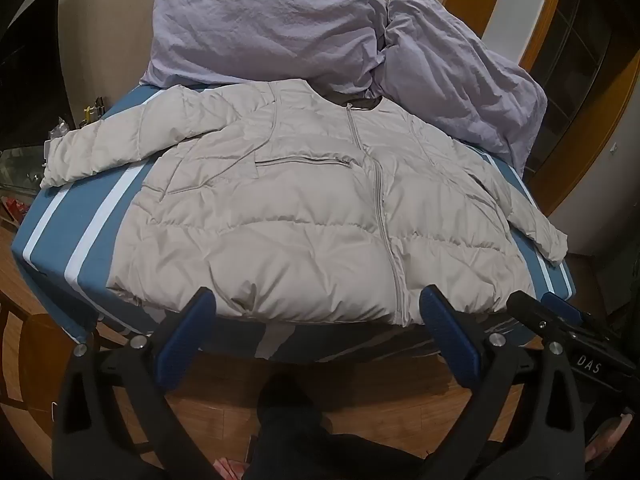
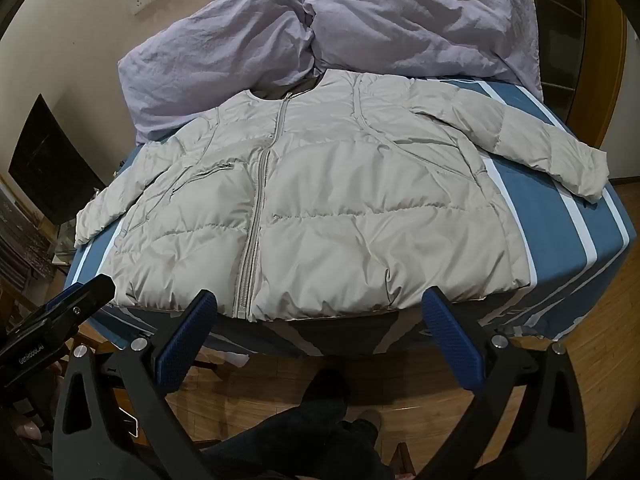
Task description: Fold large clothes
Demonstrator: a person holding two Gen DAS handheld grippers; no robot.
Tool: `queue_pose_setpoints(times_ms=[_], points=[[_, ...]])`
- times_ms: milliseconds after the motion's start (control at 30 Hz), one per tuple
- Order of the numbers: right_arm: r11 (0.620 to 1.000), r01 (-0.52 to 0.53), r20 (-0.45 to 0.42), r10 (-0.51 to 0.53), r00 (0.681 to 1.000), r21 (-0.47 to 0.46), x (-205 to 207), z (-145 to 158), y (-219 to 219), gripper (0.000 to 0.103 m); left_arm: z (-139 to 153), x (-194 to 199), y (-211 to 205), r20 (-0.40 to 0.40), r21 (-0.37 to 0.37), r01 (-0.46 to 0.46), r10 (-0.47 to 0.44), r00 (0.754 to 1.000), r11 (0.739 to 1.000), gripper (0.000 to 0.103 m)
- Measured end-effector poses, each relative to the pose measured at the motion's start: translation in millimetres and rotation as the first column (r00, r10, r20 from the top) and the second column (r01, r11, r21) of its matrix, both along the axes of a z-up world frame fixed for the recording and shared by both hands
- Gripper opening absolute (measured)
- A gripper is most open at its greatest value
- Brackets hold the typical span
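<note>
One beige puffer jacket [image 1: 312,208] lies flat, zip up, on the striped bed [image 1: 80,216], hem toward both grippers. The left gripper [image 1: 316,320] and right gripper [image 2: 320,316] hover just short of the hem, jaws wide apart, empty, about equally near.

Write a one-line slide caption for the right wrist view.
Open right gripper hovers at the hem of a zipped beige jacket spread flat on a blue striped bed, lilac pillows behind.
</note>
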State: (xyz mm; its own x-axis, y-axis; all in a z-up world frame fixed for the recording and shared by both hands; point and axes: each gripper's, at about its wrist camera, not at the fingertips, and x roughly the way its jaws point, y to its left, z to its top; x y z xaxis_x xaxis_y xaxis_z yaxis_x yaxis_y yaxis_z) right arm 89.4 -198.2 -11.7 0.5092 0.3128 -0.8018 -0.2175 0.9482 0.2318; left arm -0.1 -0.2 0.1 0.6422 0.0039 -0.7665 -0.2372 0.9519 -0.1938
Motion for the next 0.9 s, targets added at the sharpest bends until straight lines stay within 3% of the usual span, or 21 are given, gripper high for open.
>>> queue_pose_setpoints(times_ms=[900], points=[[1.0, -0.001, 0.006, 0.001, 1.0, 0.004, -0.3, 1.3, -0.5, 0.102, -0.2, 0.2, 0.2, -0.004, -0.008, 0.001, -0.001, 1.0, 1.0, 0.101]])
